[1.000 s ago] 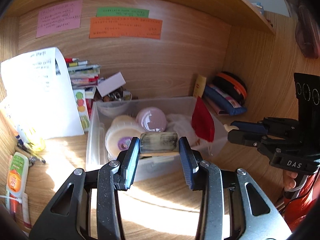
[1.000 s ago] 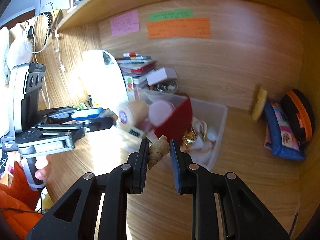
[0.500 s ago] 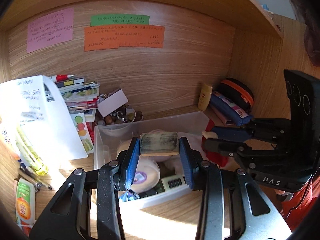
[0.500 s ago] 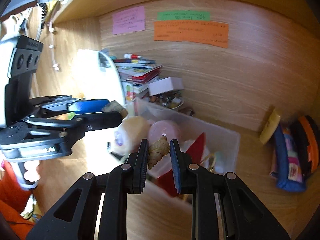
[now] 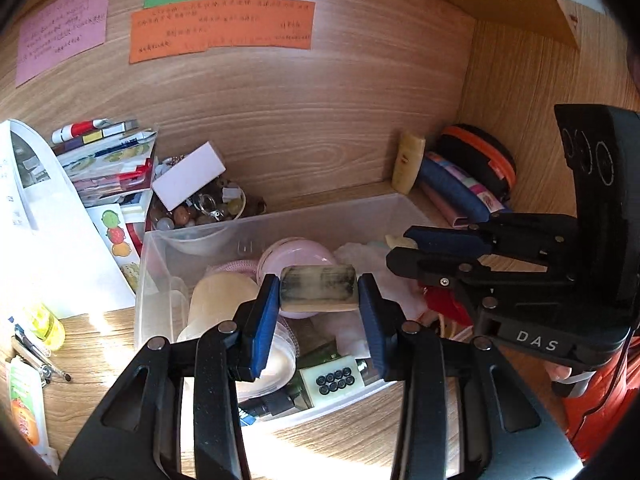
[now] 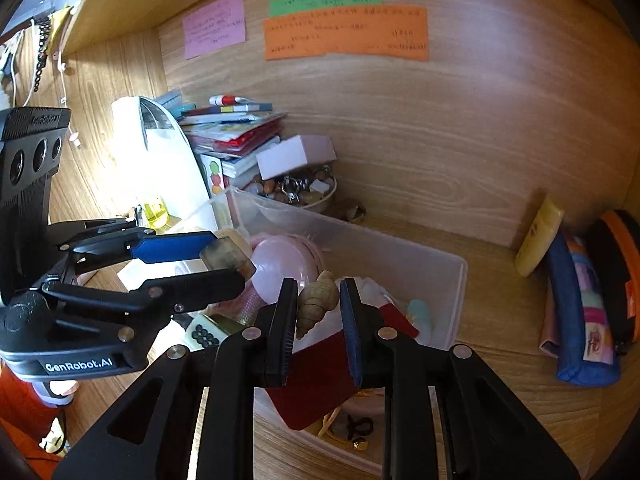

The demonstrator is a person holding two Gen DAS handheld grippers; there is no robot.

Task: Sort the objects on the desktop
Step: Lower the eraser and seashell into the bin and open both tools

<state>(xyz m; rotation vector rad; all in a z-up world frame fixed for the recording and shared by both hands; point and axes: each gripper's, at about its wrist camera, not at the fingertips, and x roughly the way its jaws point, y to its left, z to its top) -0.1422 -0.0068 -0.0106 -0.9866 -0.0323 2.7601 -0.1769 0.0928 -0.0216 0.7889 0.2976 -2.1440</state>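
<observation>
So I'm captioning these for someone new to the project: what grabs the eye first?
The two loaded grippers: the left gripper clamps a smudged rectangular block, and the right gripper pinches a spiral seashell. Both hang over the cluttered clear plastic bin. Bright sticky notes mark the wooden back wall.

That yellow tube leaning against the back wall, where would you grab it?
Grip the yellow tube across its flat middle, coming from the front. It leans nearly upright against the back wall, beside the blue pouch, so its rear is probably blocked.
</observation>
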